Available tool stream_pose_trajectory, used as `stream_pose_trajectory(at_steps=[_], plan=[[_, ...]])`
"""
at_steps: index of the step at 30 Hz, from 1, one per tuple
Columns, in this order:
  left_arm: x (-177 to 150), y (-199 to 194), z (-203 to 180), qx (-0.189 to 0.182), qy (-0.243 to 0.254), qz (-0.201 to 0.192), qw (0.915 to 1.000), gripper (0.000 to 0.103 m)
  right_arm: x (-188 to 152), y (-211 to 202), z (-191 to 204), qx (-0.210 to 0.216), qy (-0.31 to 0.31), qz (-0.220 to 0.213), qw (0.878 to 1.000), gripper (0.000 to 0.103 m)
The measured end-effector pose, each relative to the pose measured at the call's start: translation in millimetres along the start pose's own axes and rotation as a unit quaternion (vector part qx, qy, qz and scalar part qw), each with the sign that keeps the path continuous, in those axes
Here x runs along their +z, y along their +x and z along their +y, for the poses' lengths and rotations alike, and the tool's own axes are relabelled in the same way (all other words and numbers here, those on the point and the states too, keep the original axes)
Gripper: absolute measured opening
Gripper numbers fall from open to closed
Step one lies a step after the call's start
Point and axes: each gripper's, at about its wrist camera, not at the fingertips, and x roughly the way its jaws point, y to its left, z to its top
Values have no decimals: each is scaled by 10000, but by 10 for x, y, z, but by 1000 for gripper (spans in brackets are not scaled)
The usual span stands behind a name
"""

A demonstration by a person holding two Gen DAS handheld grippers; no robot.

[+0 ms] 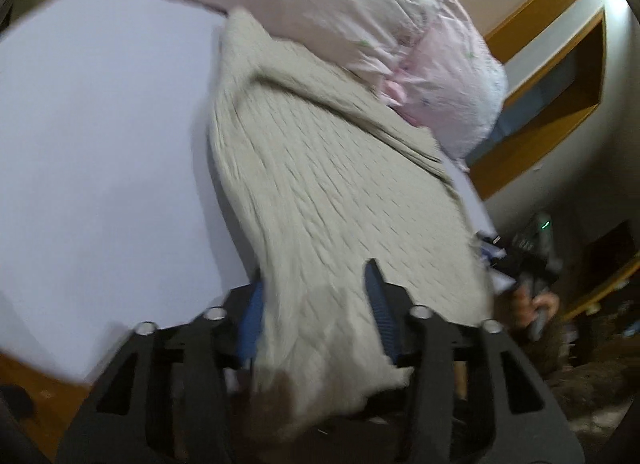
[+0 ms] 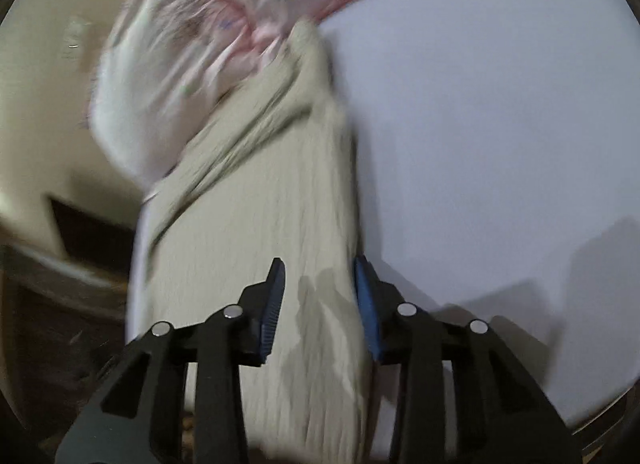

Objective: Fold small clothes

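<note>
Left claw (image 1: 316, 284), bottom centre of its frame: standing fairly wide, blue pads (image 1: 378, 304) showing either side of a bunched corner of the knit (image 1: 320, 192). Cloth passing between the fingers and spilling down over the body of the tool; hard to tell, through the blur, whether the pads are actually pinching it.

Knit running from that claw up the middle of the frame, beige and cabled, creasing toward the upper centre and ending under the pink cloth (image 1: 360, 4). Sheet (image 1: 100, 124) filling the left half, pale lilac, lying under the knit. Niche (image 1: 560, 88) with wooden trim sitting at upper right. Right claw's handle and a hand (image 1: 532, 304) showing blurred at right, just beside the knit's edge.

Right claw (image 2: 320, 284), bottom centre of its own frame: also spread fairly wide, straddling the knit (image 2: 256, 224), the cloth's right edge touching the blue right pad (image 2: 366, 304), the left pad lying over the fabric. Grip unclear here too.

Knit climbing from this claw toward the upper centre, narrowing into folds beneath the pink cloth (image 2: 180, 64) at upper left. Sheet (image 2: 500, 124) spreading over the right half.
</note>
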Motion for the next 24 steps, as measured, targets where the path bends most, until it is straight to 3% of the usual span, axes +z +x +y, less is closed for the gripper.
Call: stream_pose_trajectory(at_steps=[3, 4, 5, 7, 9, 12, 15, 19, 21, 24], plan=[[-179, -2, -3, -366, -243, 84, 9990, 34, -365, -23, -71, 691, 90, 388, 9968, 31], [-217, 7, -6, -437, -297, 128, 9985, 29, -426, -19, -58, 763, 60, 456, 9960, 25], [-251, 29, -12, -489, -350, 175, 9980, 21, -480, -7, -45, 832, 16, 520, 9952, 8], [-260, 56, -31, -577, -401, 224, 9973, 8, -551, 87, 13, 927, -113, 747, 9928, 7], [-165, 23, -85, -686, -365, 118, 9969, 5, -452, 93, 158, 1129, -256, 621, 9913, 7], [214, -94, -210, -681, -127, -269, 9972, 5, -76, -74, 423, 1566, -547, -44, 9861, 6], [808, -88, -265, -377, 106, -783, 9962, 5, 509, -111, 644, 1789, -618, -728, 9792, 6], [1720, 270, -99, 20, -216, -1351, 9906, 5, 1338, 203, 600, 1899, 17, -1398, 9718, 7], [2160, 652, 26, 453, -309, -1372, 9890, 5, 1690, 533, 517, 1650, 440, -1497, 9739, 6], [2466, 1176, 218, 907, -554, -980, 9895, 5, 1945, 1021, 361, 1115, 1072, -1340, 9788, 7]])
